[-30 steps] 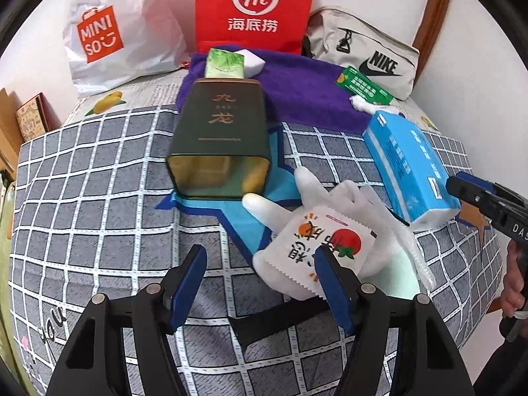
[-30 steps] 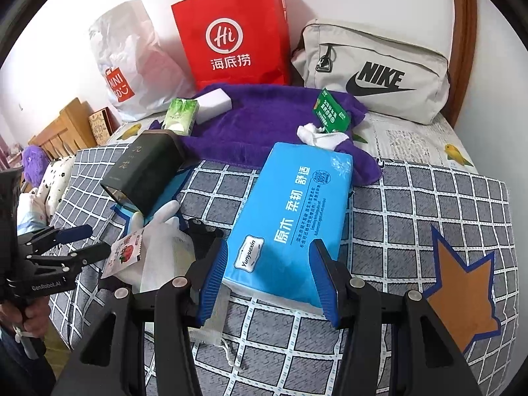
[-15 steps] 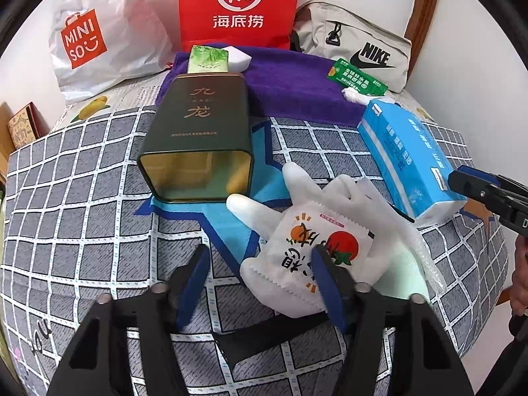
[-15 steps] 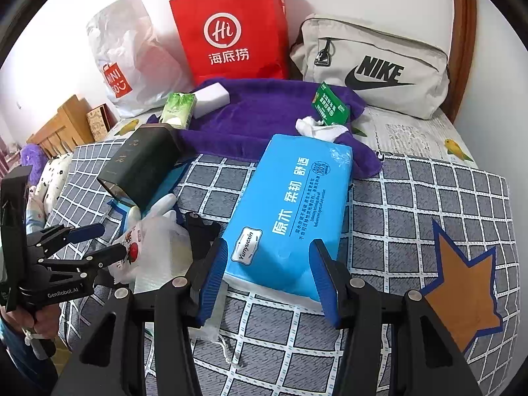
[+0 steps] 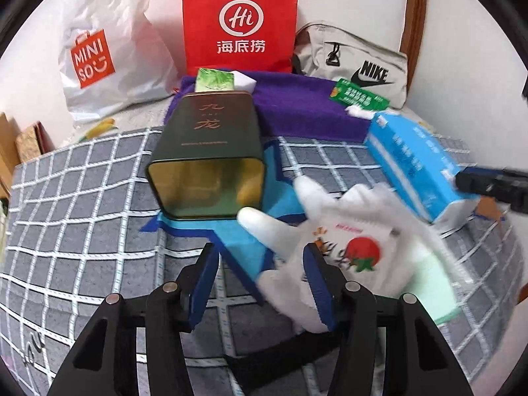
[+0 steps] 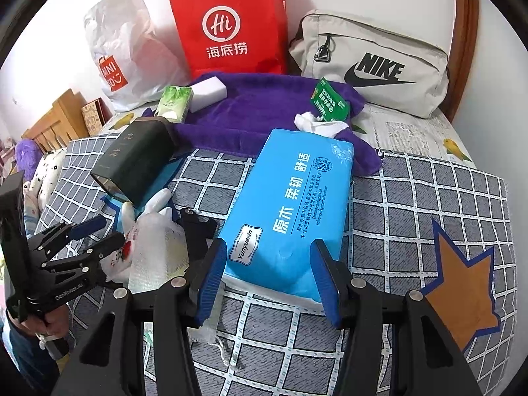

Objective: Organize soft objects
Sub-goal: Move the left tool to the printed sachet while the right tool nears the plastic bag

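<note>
A white glove (image 5: pixel 333 208) lies on the checked bedcover with a small white sachet with a red fruit print (image 5: pixel 356 250) on top of it. My left gripper (image 5: pixel 260 280) is open; its right finger overlaps the glove's near edge, and the left finger is over the bedcover. It also shows in the right wrist view (image 6: pixel 95 234). A blue tissue pack (image 6: pixel 290 204) lies to the right. My right gripper (image 6: pixel 269 277) is open, with its fingers on either side of the pack's near end.
An open dark green tin (image 5: pixel 208 158) lies on its side behind the glove. A purple towel (image 6: pixel 264 105) holds small green packs and a white block. A red paper bag (image 6: pixel 231 23), a white Miniso bag (image 5: pixel 99 49) and a grey Nike bag (image 6: pixel 373 62) line the wall.
My left gripper has moved forward and left, so its right finger now overlaps the glove. My right gripper has stayed around the tissue pack.
</note>
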The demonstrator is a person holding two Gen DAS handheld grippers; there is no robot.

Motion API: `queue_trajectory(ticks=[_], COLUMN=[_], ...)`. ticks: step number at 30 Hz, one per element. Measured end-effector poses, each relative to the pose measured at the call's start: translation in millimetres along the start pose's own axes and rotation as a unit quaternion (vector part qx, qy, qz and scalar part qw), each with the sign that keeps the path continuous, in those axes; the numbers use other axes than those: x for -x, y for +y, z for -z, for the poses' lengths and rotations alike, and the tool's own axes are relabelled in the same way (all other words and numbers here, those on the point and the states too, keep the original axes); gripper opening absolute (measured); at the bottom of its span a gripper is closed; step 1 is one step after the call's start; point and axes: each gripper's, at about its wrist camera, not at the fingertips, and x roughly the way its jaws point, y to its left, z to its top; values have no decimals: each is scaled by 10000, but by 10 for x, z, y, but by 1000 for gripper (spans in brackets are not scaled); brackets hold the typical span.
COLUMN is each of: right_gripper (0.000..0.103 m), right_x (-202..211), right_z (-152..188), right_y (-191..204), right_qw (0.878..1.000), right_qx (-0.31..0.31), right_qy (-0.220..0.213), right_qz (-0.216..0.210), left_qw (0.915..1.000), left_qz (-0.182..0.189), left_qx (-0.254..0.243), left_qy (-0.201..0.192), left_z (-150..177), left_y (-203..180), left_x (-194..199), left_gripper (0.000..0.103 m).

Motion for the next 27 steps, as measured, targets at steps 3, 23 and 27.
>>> queue_trajectory(ticks=[3,23,27], right_gripper=[53,56,56], right_x=[-9,0,24], right_z=[-1,30,63], right_y=[30,113,112], right_qw=[10000,9999,9999], right_qx=[34,157,136], right_qy=[17,19,-18], right_qz=[53,31,-60], left_qw=[9999,9988,9973], left_qz=[12,286,485], left_qx=[37,340,527], left_qy=[128,203,152], left_z=[4,12,25], left_y=[42,164,251], left_x=[-60,-100,-68], left_gripper=[48,58,54])
